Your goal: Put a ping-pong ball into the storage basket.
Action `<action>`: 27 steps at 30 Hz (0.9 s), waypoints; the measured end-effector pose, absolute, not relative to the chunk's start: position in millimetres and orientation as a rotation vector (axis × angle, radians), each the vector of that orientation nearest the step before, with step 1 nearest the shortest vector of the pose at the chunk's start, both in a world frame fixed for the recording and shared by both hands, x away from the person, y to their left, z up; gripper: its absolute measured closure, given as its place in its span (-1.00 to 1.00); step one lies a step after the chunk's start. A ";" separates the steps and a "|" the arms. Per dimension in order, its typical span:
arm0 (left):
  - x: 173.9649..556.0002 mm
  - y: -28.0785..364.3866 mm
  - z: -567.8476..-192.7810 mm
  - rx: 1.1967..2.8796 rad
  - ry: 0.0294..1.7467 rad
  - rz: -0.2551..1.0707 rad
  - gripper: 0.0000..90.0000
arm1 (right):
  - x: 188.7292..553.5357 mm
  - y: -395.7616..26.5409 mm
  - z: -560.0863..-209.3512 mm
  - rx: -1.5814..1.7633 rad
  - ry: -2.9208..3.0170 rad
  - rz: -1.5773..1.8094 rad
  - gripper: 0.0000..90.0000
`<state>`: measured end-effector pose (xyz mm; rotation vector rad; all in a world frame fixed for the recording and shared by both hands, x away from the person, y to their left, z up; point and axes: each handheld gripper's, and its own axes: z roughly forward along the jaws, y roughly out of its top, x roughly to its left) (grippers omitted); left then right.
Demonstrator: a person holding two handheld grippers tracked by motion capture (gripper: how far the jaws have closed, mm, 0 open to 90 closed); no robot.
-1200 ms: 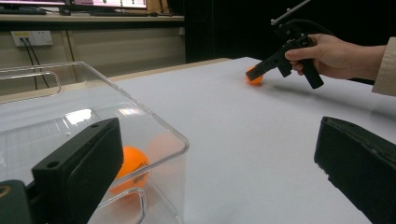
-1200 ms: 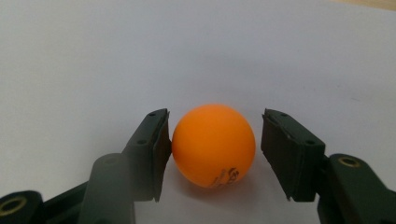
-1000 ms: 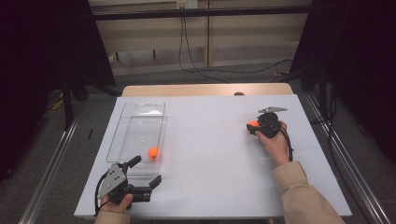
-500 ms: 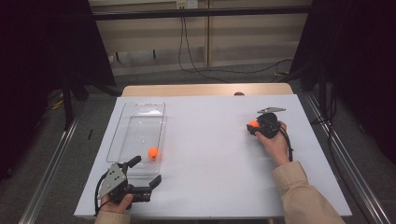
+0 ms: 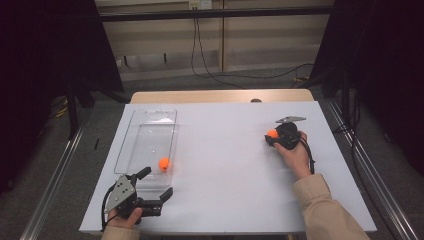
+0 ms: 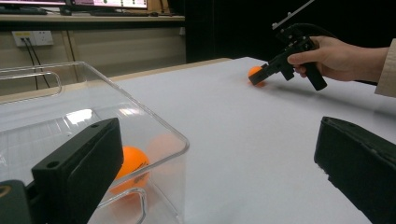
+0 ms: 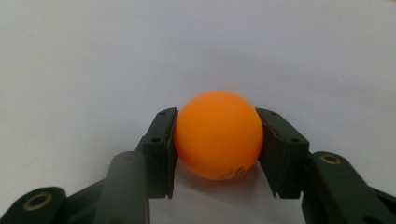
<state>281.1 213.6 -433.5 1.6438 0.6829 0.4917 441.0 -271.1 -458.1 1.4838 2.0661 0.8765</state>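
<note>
Right gripper [image 7: 217,154] clamps a round orange plastic ball [image 7: 218,134] on the white table [image 7: 93,56]; black print low on the ball, unreadable. Left gripper [image 5: 155,187] stands wide.

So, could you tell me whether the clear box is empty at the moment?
No, one orange ball lies inside the clear box, near its front end.

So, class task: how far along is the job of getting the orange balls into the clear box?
Done: one orange ball lies in the clear box. In hand: the right gripper is shut on a second ball on the table. Left: carrying it to the box; the left gripper waits open.
</note>
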 end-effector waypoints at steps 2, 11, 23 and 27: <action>281.2 213.8 -433.3 1.644 0.679 0.494 -0.97 | 440.7 -270.5 -457.8 1.485 2.069 0.881 0.14; 280.9 214.1 -433.2 1.644 0.682 0.494 -0.97 | 439.7 -270.4 -453.7 1.476 2.061 0.922 0.14; 280.7 214.7 -433.0 1.640 0.685 0.494 -0.97 | 438.4 -273.4 -450.1 1.478 2.055 0.942 0.14; 280.7 214.7 -432.8 1.639 0.683 0.496 -0.97 | 438.1 -271.6 -448.6 1.479 2.056 0.944 0.14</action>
